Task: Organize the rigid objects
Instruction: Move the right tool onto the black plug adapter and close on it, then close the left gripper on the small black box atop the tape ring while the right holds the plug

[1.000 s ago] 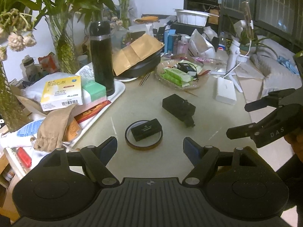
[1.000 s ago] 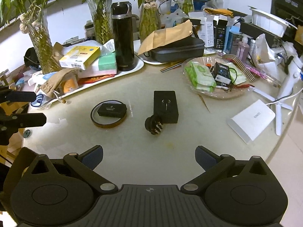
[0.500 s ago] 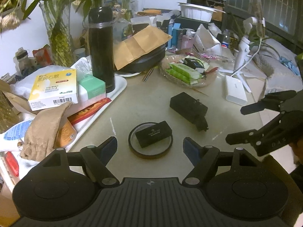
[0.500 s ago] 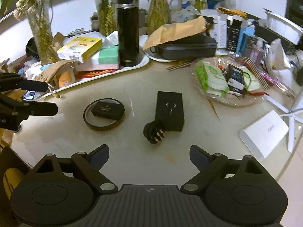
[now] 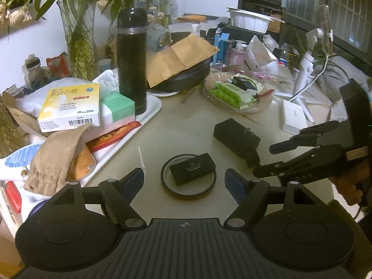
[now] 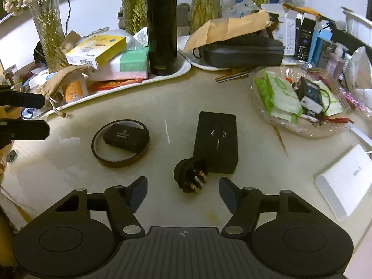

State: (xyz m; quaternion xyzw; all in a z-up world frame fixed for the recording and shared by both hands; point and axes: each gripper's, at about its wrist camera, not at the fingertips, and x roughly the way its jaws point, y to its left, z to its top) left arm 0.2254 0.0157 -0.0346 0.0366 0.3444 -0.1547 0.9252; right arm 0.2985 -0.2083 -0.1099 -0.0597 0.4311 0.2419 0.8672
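Left wrist view: left gripper (image 5: 184,181) at lower centre, jaws spread and holding nothing; just beyond its blue pads lies a tape ring (image 5: 188,179) flat on the pale table (image 5: 181,125), with a small black box (image 5: 192,168) resting inside the ring, tilted across it; neither pad touches ring or box.

Right of centre in the same view, a larger black box (image 5: 236,136) lies flat on the table; a round black plug (image 5: 252,159) sits at its near end, touching or nearly so; the right gripper enters from the right edge, fingers pointing toward the plug.

Right wrist view: right gripper (image 6: 183,189) at lower centre, jaws closing; the plug (image 6: 191,176), metal pins toward the camera, sits between the pads but the pads are not yet on it; gaps visible both sides; larger box just behind it at centre.

Upper left of frame: white tray (image 6: 183,68) carrying a tall black flask (image 6: 162,30), a yellow carton (image 6: 97,51) and other clutter; right of centre: clear dish (image 6: 300,107) of packets; lower right: white flat box (image 6: 344,181) near the table edge.
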